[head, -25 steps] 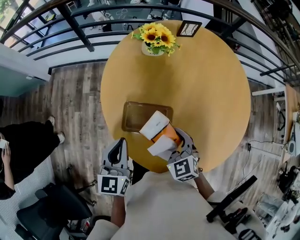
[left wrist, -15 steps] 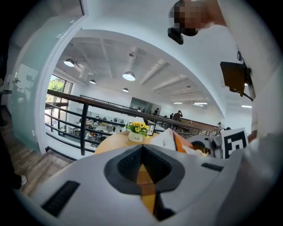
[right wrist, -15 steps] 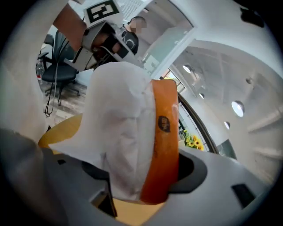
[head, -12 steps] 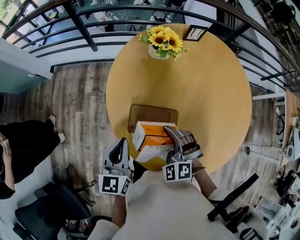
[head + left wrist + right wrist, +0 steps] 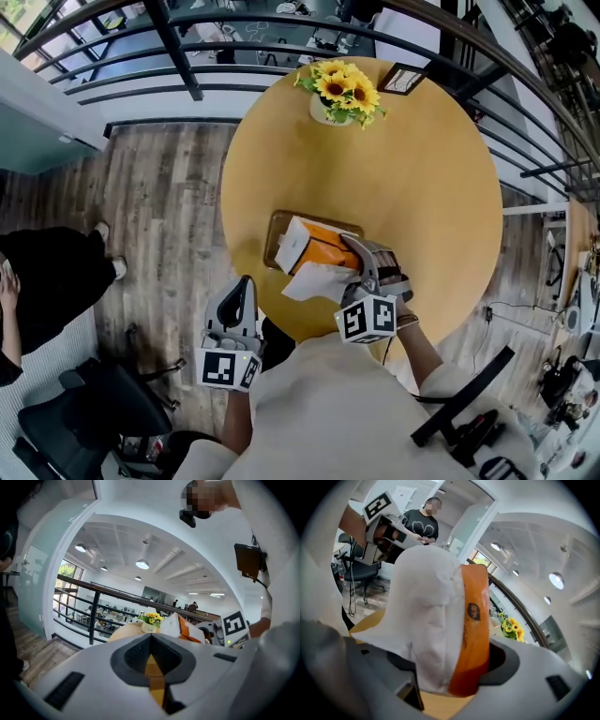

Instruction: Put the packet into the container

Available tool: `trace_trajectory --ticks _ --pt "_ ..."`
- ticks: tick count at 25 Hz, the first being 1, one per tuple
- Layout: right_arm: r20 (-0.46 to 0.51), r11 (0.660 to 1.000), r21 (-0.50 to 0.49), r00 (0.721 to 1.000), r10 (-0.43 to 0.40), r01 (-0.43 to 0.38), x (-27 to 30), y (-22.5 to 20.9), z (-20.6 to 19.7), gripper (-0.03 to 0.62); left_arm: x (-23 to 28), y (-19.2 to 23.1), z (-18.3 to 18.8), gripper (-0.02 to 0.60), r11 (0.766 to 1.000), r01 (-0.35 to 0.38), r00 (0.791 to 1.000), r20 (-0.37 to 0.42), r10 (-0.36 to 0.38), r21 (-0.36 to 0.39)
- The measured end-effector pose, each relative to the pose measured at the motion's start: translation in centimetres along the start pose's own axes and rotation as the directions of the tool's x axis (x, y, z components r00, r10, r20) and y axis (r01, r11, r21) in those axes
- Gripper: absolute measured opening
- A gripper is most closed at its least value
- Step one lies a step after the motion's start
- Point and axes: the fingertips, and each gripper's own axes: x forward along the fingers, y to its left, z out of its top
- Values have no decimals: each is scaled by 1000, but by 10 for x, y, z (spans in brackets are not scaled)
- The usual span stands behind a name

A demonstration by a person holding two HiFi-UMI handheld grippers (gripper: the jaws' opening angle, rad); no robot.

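Right gripper (image 5: 354, 261) clamped on packet (image 5: 314, 258), jaws spread wide around its thick body, one jaw against the white face, the other against the orange side. Confirmed in right gripper view: white-and-orange packet filling the whole gap between the jaws, small dark round print on the orange band.

Packet tilted, held over the container (image 5: 272, 244), a shallow brown tray. Covering most of it, one white corner sticking out past tray's near edge. Contact between packet and tray floor: unclear from above. Only tray's left rim and far edge showing.

Left gripper (image 5: 240, 292) near-left of tray, off the edge of the round table (image 5: 431, 187), over the wood floor (image 5: 159, 216), well apart from tray and packet. Jaws together, nothing between them: tips meeting in a point in head view, same closed seam in left gripper view. Packet and right gripper's marker cube (image 5: 234, 624) visible past its tips there.

Sunflowers in pale vase (image 5: 342, 92) well beyond tray, at table's far rim. Small dark picture frame (image 5: 401, 79) beyond tray too, just right of the flowers. Black railing (image 5: 187, 80) further out past those. Person in black (image 5: 47, 281) well left of tray, on the floor. Black office chair (image 5: 70, 427) near-left of tray, further out than the left gripper.
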Motion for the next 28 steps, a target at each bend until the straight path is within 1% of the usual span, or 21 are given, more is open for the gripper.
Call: trace_trajectory --ticks 2,3,7,12,13,15,17,20,22,23,25,28 --pt "-10 998 38 999 53 -53 10 1 -4 348 -5 7 -1 5 1000 -19 1000 -1 19 -5" --pt "-16 996 38 997 78 -77 14 3 -5 348 -6 10 -1 5 1000 -28 1000 -1 28 -8" --pt "-57 986 -2 984 167 -168 31 17 -11 348 -11 19 -3 5 998 -55 999 1 55 -24" --pt "-134 964 -14 956 262 -266 53 36 -24 350 -13 20 -6 5 997 -61 998 -3 61 -39" --pt "-151 957 -13 946 285 -291 58 38 -27 350 -13 21 -7 5 997 -63 998 -3 63 -41" --pt "-198 936 -15 919 342 -352 66 44 -34 350 -15 24 -7 5 997 -69 998 -3 69 -43" --pt "-250 910 -19 883 397 -415 74 50 -42 350 -16 27 -7 5 996 -76 997 0 76 -46" --pt "-296 874 16 833 468 -486 84 60 -53 350 -19 30 -8 5 995 -89 996 1 89 -49" --pt "-335 863 24 810 482 -504 90 65 -61 350 -20 32 -8 5 994 -95 995 2 96 -53" --pt "-356 864 14 805 475 -503 93 66 -64 350 -21 33 -8 5 994 -98 995 4 99 -55" --pt "-373 867 0 805 462 -498 97 66 -65 350 -22 35 -8 5 993 -103 995 5 103 -59" --pt "-375 866 9 801 466 -500 100 66 -64 350 -22 37 -8 5 993 -104 995 7 104 -62"
